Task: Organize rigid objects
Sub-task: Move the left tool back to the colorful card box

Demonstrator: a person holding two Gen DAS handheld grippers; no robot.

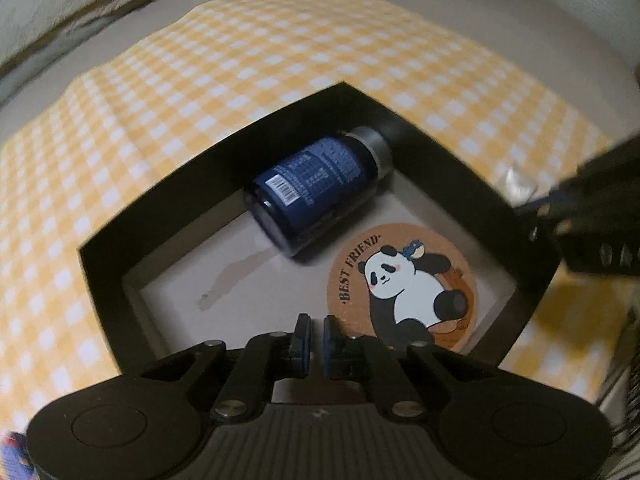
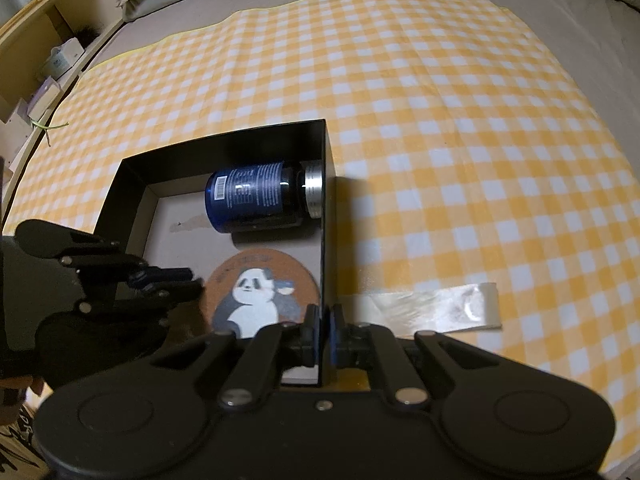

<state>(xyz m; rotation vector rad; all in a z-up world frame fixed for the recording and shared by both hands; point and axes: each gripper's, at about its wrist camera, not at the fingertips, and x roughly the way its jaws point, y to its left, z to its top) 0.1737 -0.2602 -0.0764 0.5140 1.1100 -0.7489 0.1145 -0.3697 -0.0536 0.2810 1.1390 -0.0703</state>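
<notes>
The blue bottle (image 2: 256, 196) lies on its side in the far corner of the black box (image 2: 326, 216), and the round panda coaster (image 2: 260, 296) lies flat just beside it. The left tongs (image 1: 316, 334) are pressed together with nothing in them. The right tongs (image 2: 325, 328) pinch the box's side wall.

One box (image 2: 328, 184), one bottle (image 2: 256, 196), one coaster (image 2: 264, 292), one wrapper (image 2: 440, 308).

Dim, warm indoor light. Both fisheye views bow straight lines and darken at the corners. The left-wrist view is smeared with blur — checked cloth (image 1: 240, 80) and bottle (image 1: 320, 188) soft. The box (image 2: 329, 200) throws a shadow (falling right) — the right-wrist view is sharper.
</notes>
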